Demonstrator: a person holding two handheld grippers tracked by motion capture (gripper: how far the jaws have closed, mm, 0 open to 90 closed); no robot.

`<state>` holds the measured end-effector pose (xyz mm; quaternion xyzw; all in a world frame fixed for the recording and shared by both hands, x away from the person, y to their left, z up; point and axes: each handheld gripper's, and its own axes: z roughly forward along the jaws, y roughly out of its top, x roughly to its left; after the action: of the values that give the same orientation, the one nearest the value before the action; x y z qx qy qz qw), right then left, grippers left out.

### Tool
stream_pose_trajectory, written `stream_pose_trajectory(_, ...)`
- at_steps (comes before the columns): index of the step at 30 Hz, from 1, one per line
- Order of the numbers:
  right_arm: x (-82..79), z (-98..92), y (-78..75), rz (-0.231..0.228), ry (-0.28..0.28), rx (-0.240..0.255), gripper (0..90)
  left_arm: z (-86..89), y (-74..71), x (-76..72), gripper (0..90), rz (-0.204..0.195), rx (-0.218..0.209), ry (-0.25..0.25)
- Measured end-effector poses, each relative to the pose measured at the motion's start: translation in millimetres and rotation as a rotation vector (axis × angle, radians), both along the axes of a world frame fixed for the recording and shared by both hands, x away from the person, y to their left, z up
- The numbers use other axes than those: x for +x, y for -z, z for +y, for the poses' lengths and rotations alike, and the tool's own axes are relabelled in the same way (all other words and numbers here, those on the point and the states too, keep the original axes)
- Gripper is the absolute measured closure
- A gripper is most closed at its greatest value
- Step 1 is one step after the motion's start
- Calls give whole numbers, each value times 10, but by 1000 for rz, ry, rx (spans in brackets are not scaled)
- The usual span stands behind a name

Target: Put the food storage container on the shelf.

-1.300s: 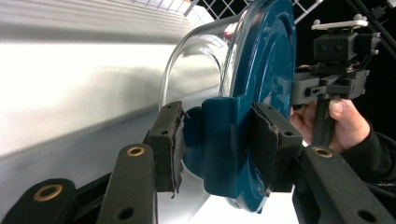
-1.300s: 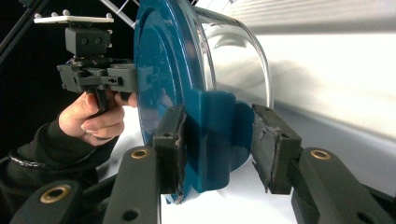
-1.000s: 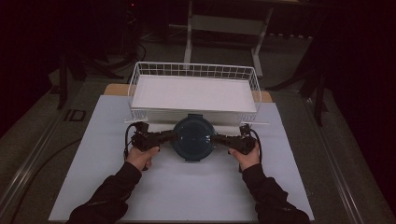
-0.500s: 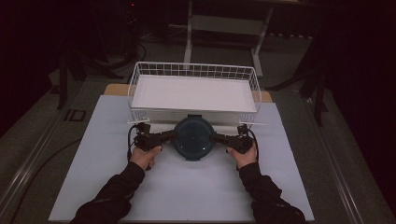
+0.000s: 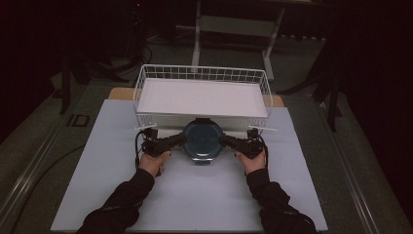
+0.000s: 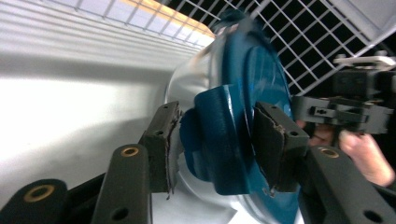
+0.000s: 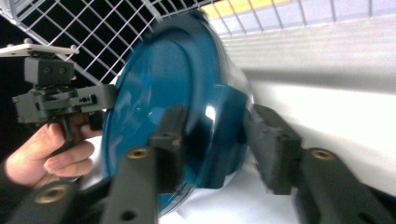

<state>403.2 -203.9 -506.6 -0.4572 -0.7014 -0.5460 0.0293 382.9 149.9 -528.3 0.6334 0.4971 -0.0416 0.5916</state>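
Now the round dark-blue pot lid with side handles (image 5: 202, 141) is seen a little nearer the person than a second ago, just in front of the white wire basket (image 5: 146, 80), close to its near wall. The left gripper (image 5: 176, 141) has just been loosening; its pads (image 6: 161, 140) still flank the lid's left handle, barely pressing. The right gripper (image 5: 228, 141) stands clenched around the right handle. Bare room lies in front of the basket, on the white sheet (image 5: 97, 161) covering the table. Behind the basket, a dark room and a metal stand (image 5: 234, 24) are visible.
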Motion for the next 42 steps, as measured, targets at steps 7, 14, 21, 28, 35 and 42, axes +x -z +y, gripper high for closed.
stream_pose_trajectory(7,3,47,-28,-23,50,-42,508,-59,-73,1,498,-39,80,-65)
stream_pose_trajectory(14,14,61,-48,-29,84,-62,485,-87,-123,14,449,-46,135,-88)
stream_pose_trajectory(21,-65,69,-127,-25,71,-40,458,-67,-164,-46,403,-48,106,-68)
stream_pose_trajectory(28,-177,82,-178,-55,32,-69,419,-4,-241,-198,241,-93,101,-25)
stream_pose_trajectory(35,-253,57,-229,-74,24,-90,415,-49,-321,-351,57,-115,119,62)
stream_pose_trajectory(42,-398,69,-280,-92,3,-96,406,-65,-405,-595,12,-175,210,101)
